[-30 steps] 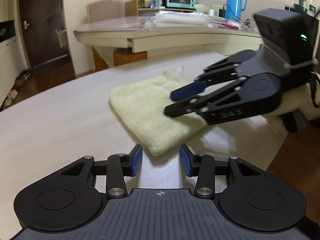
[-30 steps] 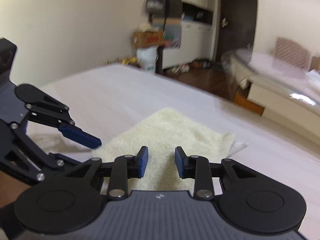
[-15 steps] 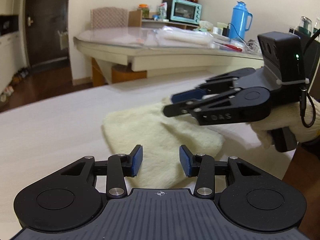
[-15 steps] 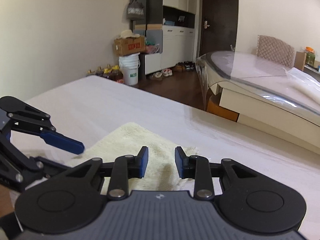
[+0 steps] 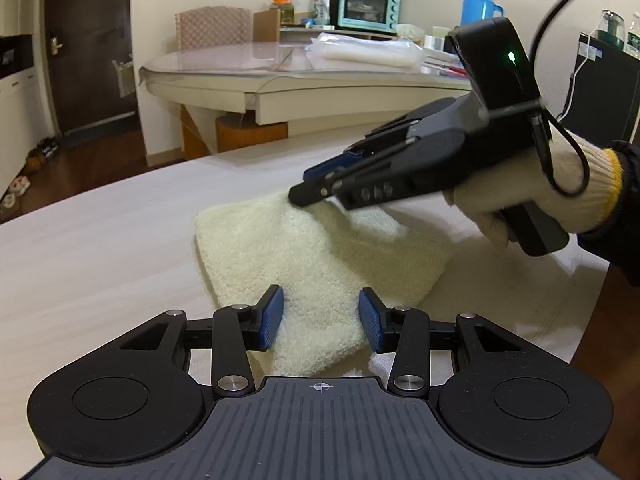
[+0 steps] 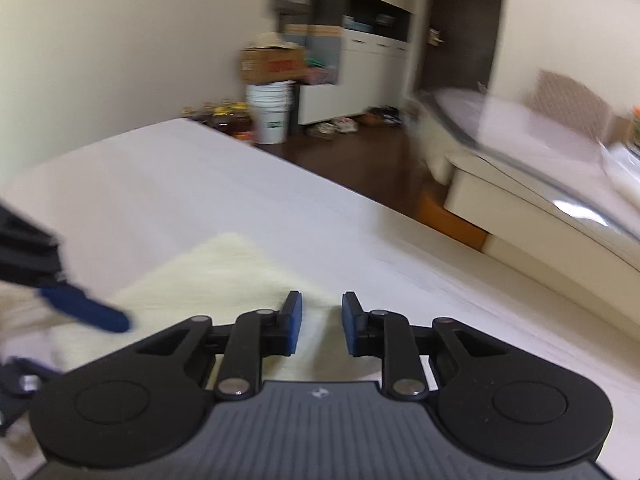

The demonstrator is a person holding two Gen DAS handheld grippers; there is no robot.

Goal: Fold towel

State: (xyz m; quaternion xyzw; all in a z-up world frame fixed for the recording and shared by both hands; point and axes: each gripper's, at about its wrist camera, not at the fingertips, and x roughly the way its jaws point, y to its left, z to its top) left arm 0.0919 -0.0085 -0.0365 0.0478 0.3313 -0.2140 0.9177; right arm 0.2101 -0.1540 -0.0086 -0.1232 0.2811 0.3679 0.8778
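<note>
A cream towel (image 5: 312, 256) lies folded on the white table (image 5: 100, 240). My left gripper (image 5: 321, 319) is open, its blue pads either side of the towel's near corner, holding nothing. My right gripper (image 5: 310, 186) shows in the left wrist view over the towel's far right part, tilted down, tips touching or just above the cloth. In the right wrist view the right gripper (image 6: 320, 323) is open over the towel's (image 6: 208, 280) edge. The left gripper's blue fingertip (image 6: 86, 308) shows at the left there.
A second cream table (image 5: 320, 80) with a glass top stands behind, bearing a teal toaster oven (image 5: 360, 4), a blue thermos (image 5: 478, 4) and plastic bags. A chair (image 5: 212, 28) and a dark door (image 5: 88, 40) are beyond. The table's right edge (image 5: 580, 340) drops to a wooden floor.
My right gripper has tipped down and moved toward the towel's far part. My left gripper has come closer, so the towel's near corner now lies between its pads. The right view is blurred by motion.
</note>
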